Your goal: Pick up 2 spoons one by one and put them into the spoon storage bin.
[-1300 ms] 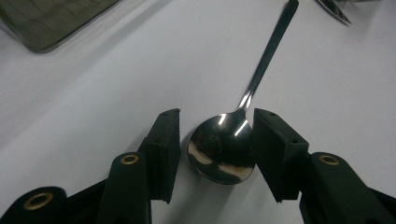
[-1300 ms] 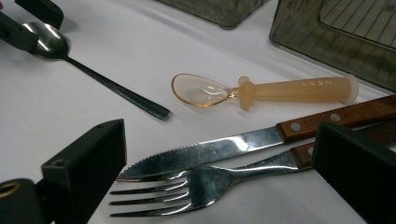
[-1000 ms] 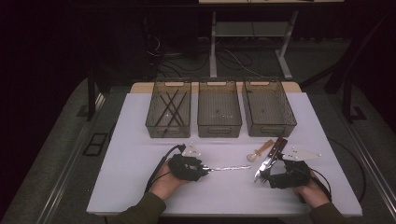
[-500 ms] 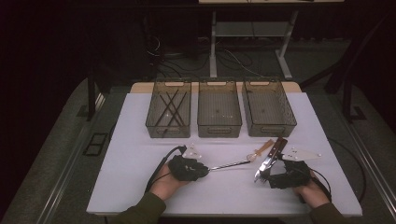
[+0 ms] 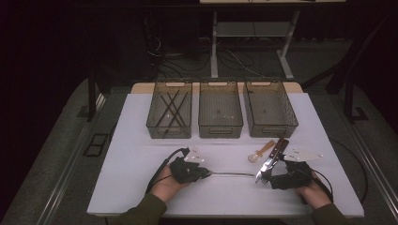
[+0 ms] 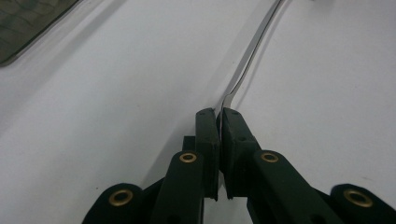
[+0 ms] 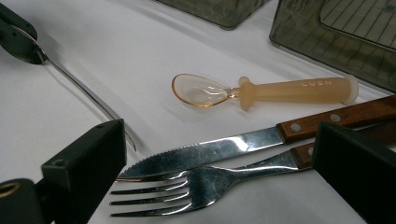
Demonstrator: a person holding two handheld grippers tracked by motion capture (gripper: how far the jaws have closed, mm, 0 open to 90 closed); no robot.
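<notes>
My left hand-held gripper (image 6: 218, 140) clenches a thin metal utensil (image 5: 232, 174) near the tabletop (image 5: 136, 159) front edge; right hand-held gripper (image 7: 219, 177) released, straddling the fork (image 7: 187, 186) to grab it.

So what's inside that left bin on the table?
The left bin holds several thin dark sticks, crossed over each other; they may be chopsticks. The tinted walls and dim light hide anything smaller lying beneath them.

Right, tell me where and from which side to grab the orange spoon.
Grip the orange spoon by its thick, straight handle, probably near the middle. It lies flat on the table, so come down from above with the jaws across the handle. The open right gripper sits nearest. Keep to the side away from the knife, which lies just beside it; the bowl looks shallow and slippery.
</notes>
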